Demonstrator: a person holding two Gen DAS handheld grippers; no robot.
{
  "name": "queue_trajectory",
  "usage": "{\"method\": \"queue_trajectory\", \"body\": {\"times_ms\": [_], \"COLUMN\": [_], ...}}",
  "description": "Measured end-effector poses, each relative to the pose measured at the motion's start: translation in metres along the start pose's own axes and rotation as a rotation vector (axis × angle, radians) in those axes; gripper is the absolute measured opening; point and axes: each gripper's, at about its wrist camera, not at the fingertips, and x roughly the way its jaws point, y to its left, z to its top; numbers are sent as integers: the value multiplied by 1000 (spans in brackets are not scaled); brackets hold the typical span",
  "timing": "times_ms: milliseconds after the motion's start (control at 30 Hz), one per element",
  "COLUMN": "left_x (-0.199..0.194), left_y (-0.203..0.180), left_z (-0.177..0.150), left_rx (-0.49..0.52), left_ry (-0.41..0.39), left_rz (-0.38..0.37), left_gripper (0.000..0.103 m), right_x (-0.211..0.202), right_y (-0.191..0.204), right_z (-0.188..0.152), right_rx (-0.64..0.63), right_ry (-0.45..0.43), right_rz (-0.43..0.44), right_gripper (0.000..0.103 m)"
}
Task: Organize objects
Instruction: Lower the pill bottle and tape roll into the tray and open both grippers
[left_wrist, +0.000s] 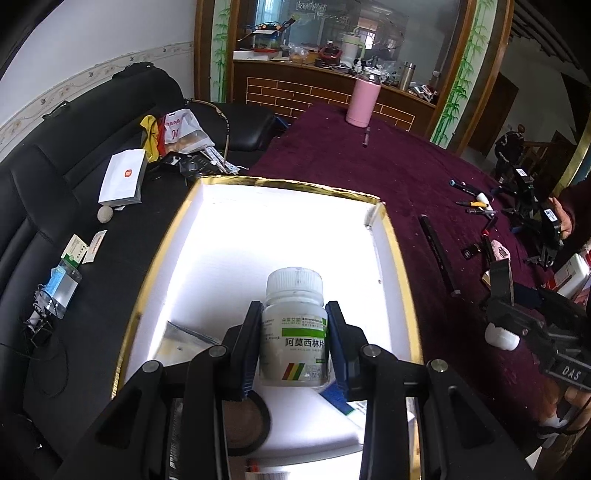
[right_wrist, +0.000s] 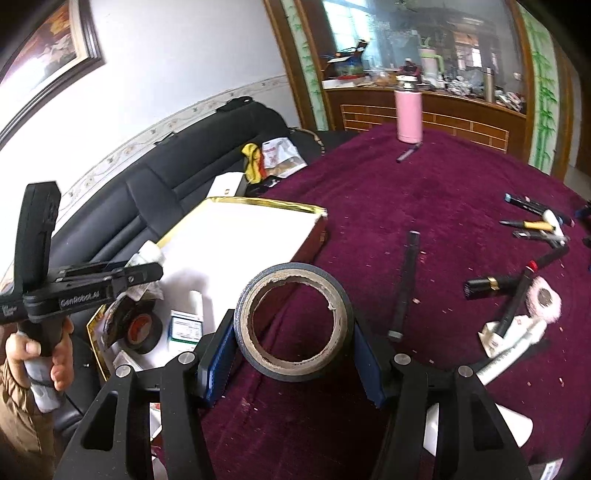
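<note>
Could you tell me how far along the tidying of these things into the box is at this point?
Partly done. A black tape roll and a small carton already lie in the gold-rimmed box. In hand: the left gripper holds a white pill bottle over the box; the right gripper holds a grey tape roll. Pens, a lipstick and a black bar remain on the cloth.

Both wrist views close, angled down; shared: gold-rimmed box (left_wrist: 397, 258), pink flask (right_wrist: 409, 116).

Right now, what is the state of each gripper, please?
Left gripper: closed on the white medicine bottle, above the box.
Right gripper: closed on the roll of tape.
</note>
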Motion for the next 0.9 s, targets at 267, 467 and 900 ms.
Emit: {"method": "queue_trajectory", "body": {"times_ms": [267, 467, 900], "left_x": [15, 28, 55], "left_y": [26, 40, 52], "left_z": [18, 25, 21], "left_rx": [-37, -60, -73], "left_ry": [24, 40, 109], "left_rz": [13, 24, 63], "left_gripper": [33, 33, 33], "right_x": [22, 43, 110], "right_y": [30, 45, 84], "right_z": [12, 19, 32], "right_rx": [-83, -114, -259], "right_ry": [17, 54, 166], "right_rz": [41, 54, 8], "right_gripper": [63, 64, 64]}}
